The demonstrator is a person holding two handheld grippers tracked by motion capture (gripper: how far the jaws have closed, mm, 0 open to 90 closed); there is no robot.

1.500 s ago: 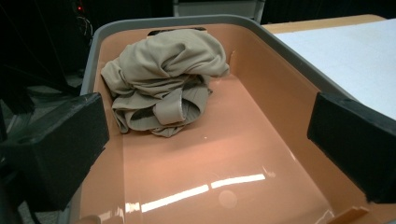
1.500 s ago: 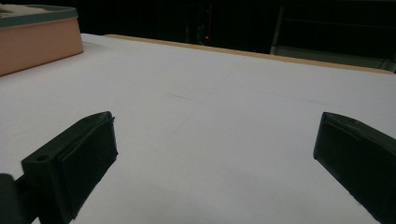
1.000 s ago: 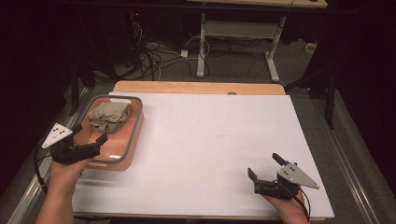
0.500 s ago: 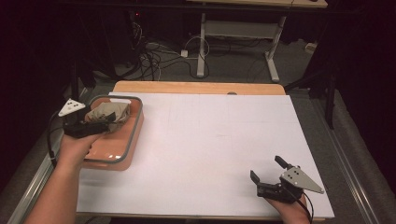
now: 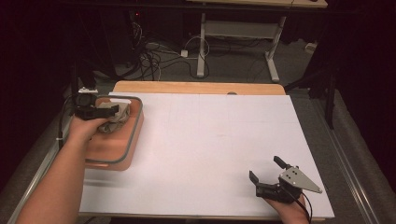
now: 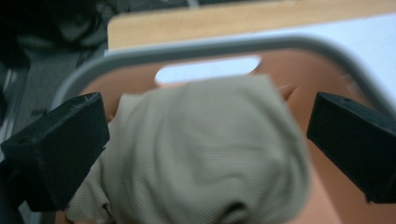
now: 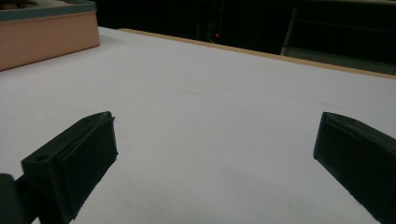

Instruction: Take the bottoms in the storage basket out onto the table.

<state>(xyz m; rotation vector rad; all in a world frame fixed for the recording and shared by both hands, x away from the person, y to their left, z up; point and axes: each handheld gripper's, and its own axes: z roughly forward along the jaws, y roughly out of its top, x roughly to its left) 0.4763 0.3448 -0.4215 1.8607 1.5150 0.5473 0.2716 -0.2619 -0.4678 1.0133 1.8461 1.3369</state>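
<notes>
A crumpled beige cloth [image 5: 116, 117] [image 6: 205, 154] lies in an orange bin with a grey rim [image 5: 122, 154] [image 6: 187, 49] at the table's left. My left gripper [image 5: 106, 112] [image 6: 205, 149] is inside the bin, open, with its jaws spread on either side of the cloth. Whether the jaws touch the cloth is unclear. My right gripper [image 5: 266, 170] [image 7: 215, 163] hovers low over the white table top [image 5: 210, 135] at the front right, open with nothing between its jaws.
The orange bin [image 7: 46, 30] shows far off in the right gripper view. A wooden strip [image 5: 196, 87] runs along the table's far edge. Cables and a desk frame [image 5: 233, 32] lie on the floor beyond.
My left gripper moved from the bin's near left side forward into the bin and now straddles the cloth. My right gripper stayed at the front right.
</notes>
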